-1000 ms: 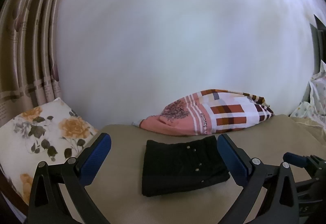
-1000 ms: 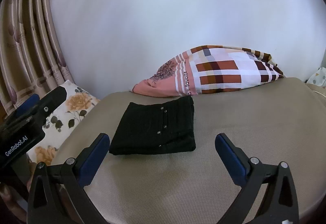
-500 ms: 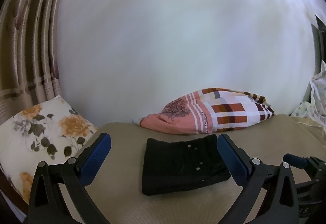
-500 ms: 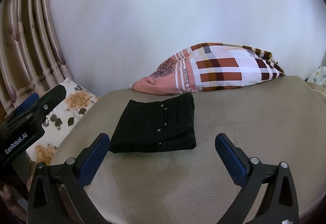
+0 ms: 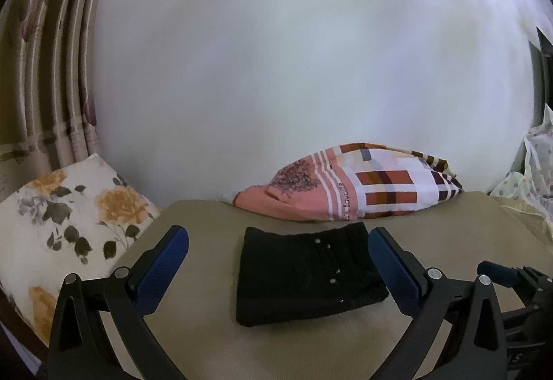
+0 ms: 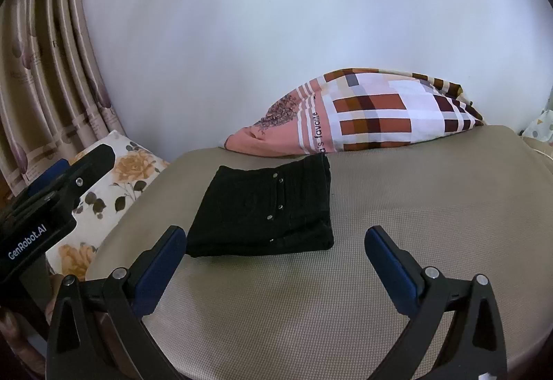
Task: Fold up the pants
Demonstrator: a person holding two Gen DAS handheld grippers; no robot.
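Already folded into a compact rectangle, the black pants (image 6: 262, 207) lie toward the bed's (image 6: 414, 207) far edge, just before a checked pillow (image 6: 363, 117); left gripper (image 5: 278, 259) and right gripper (image 6: 273, 255) both gape wide, holding nothing.

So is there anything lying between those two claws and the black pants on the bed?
Nothing visible. The folded black pants lie alone on the beige bed surface, with bare fabric between them and the open left gripper and right gripper.
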